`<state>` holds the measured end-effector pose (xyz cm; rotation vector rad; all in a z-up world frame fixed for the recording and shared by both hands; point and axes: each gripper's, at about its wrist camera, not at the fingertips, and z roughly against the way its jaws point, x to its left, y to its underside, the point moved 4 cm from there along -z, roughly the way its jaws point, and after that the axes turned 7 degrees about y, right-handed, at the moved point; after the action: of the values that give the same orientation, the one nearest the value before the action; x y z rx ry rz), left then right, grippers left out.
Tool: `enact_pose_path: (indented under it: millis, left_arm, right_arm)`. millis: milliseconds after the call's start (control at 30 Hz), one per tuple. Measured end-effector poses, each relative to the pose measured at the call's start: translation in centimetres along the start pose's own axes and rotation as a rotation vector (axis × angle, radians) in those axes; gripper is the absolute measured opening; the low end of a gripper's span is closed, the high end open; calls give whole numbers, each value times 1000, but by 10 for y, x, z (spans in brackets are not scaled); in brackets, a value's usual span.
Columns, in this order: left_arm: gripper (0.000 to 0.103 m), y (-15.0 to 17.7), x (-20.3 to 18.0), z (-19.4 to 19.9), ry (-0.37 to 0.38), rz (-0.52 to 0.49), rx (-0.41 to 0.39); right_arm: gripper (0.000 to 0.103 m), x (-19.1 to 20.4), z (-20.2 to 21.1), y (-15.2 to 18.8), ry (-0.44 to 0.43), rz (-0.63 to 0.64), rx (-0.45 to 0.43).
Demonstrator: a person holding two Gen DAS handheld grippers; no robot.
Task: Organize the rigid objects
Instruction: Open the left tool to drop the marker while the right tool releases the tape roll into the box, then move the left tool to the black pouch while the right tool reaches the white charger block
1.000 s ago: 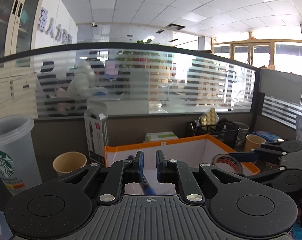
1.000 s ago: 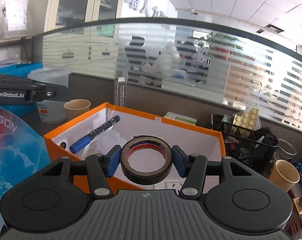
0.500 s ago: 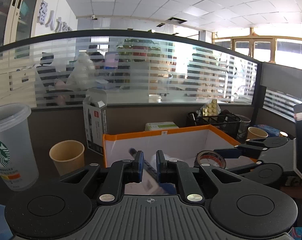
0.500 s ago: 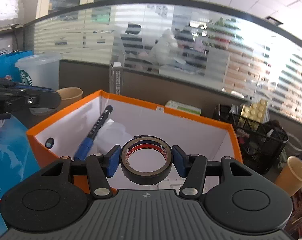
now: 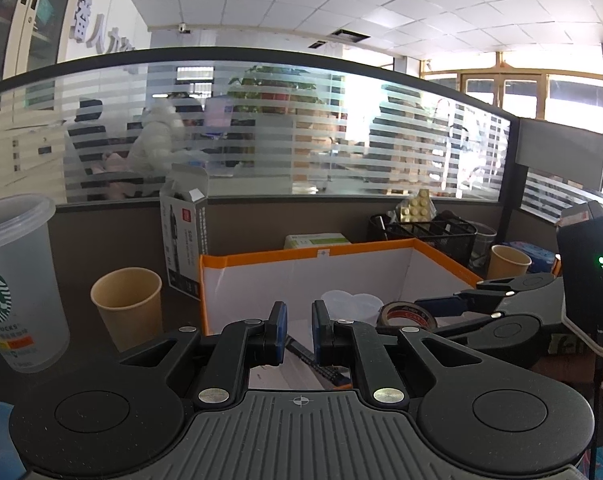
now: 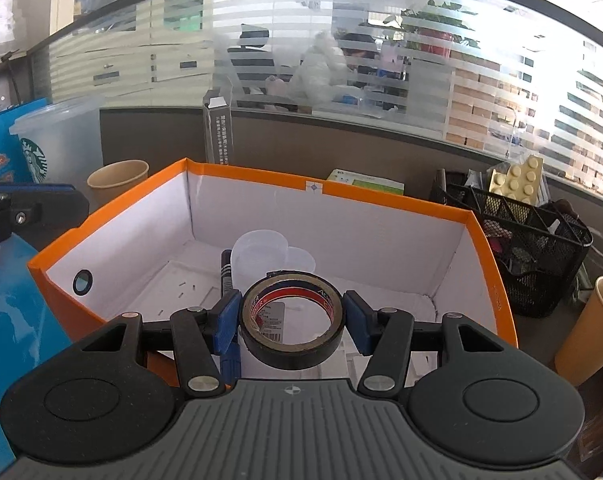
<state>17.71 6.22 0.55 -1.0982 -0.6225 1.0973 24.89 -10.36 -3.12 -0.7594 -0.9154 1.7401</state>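
An orange box [image 6: 261, 174] with white inner walls stands in front of both grippers. My right gripper [image 6: 292, 316] is shut on a black tape roll [image 6: 293, 354] and holds it flat over the box's near part. The left wrist view shows that tape roll [image 5: 407, 314] at the right, above the box [image 5: 301, 256]. A dark pen with a blue end [image 6: 226, 276] lies on the box floor beside a clear plastic lid [image 6: 261, 256]. My left gripper [image 5: 299, 332] is shut and holds nothing; the pen [image 5: 325, 374] lies below and behind its fingers.
Left of the box stand a frosted Starbucks cup [image 5: 17, 280], a paper cup [image 5: 127, 304] and an upright pen carton [image 5: 185, 240]. On the right are a black mesh basket [image 6: 533, 248] and another paper cup [image 6: 593, 328]. A blue bag [image 6: 5, 320] lies at the near left.
My right gripper has carried the tape roll forward and lower over the box. The pen has gone from leaning by the left wall to lying on the box floor.
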Motion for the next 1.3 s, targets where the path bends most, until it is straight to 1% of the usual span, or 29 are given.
enact_pose_path:
  millis: [100,200,233,267,300,333,400,433,467,533,600,633,700,767,800,933,1067,1200,1233,1300]
  left_arm:
    - [15,2,-4,1,9,-5,3]
    - [15,3,-9,5,18,-5,2]
    - [15,3,-11,7,21,-7,0]
    - [19,3,-13,10,24,-8,-3]
    - [28,3,-16,13,28,-10,-8]
    - [34,3,-20,17,33,-15,-14]
    - [66,4,-29,26,41,-34,-28]
    - [71,5,-35,30,44,-48,-36]
    - [76,7,-41,34,50,-63,-39]
    - [79,12,-54,37,67,-84,-30]
    - [88,19,-65,37,90,-95,-11]
    - [90,23,-70,36,100,-100,-1]
    - [92,32,-80,32,111,-107,26]
    - [96,42,-88,24,124,-104,65]
    - [98,47,-91,19,128,-99,83]
    - [98,66,-102,3,136,-74,154]
    - [98,76,-104,-8,109,-51,198]
    - [98,81,-103,-10,94,-33,221]
    - [98,81,-102,-11,89,-31,227]
    - [98,83,-103,-13,88,-28,235]
  right_arm:
    - [53,-2,3,0,15,-8,-14]
    - [54,-6,11,-2,23,-14,-33]
    - [57,-7,15,-3,27,-16,-41]
    - [62,-9,20,-4,29,-19,-50]
    - [66,-11,26,-5,32,-24,-65]
    - [66,-14,33,-5,36,-29,-80]
    - [68,-21,50,-5,43,-37,-111]
    - [69,-26,59,-4,49,-43,-129]
    - [72,-30,68,-3,55,-49,-143]
    - [74,-40,85,2,72,-67,-168]
    - [75,-49,99,11,82,-77,-178]
    - [76,-52,104,16,86,-81,-178]
    - [86,-59,112,29,102,-85,-173]
    - [90,-64,115,44,130,-85,-160]
    - [94,-67,115,53,144,-85,-145]
    - [98,-72,104,86,149,-101,-71]
    - [98,-67,82,104,129,-91,10]
    - [94,-60,66,111,107,-65,43]
    - [92,-60,62,112,103,-66,50]
    - [81,-60,54,115,90,-74,67]
